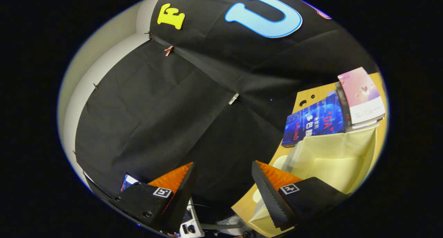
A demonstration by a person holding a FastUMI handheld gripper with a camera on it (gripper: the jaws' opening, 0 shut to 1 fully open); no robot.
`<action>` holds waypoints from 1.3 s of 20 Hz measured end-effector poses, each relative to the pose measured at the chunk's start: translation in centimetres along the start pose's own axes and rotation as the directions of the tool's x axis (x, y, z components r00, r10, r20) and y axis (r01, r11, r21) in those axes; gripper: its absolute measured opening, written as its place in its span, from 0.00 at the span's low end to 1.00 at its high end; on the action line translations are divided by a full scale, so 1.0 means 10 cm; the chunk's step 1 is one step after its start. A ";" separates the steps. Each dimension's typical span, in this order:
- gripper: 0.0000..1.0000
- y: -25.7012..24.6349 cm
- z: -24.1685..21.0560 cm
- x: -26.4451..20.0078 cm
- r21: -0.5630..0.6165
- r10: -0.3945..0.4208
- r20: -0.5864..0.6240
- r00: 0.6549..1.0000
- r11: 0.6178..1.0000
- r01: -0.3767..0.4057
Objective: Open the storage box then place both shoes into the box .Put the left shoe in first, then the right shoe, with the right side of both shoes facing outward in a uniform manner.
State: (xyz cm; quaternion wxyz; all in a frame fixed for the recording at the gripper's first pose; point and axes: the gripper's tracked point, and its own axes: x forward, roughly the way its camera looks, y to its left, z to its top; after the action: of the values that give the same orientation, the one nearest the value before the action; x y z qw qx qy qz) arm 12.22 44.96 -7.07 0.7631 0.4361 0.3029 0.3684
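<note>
Fingers of the gripper (pixel 223 168) are standing spread apart, grasping nothing, aiming at the booth wall. To their right the pale yellow storage box (pixel 332 158) is lying on the wooden table (pixel 304 96) near two books (pixel 315 122). Judging by this, opening the box is in hand; next the gripper needs swinging right.

The storage box (pixel 332 158) sits on the table (pixel 308 96) beyond the right finger, books (pixel 332 116) behind it.
</note>
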 end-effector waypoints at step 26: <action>0.98 -3.25 -0.99 -3.65 -0.367 -0.829 0.045 0.558 0.506 0.781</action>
State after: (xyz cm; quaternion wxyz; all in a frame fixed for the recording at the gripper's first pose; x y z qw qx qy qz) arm -5.75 7.85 -35.13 0.8872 0.0772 0.4524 0.0467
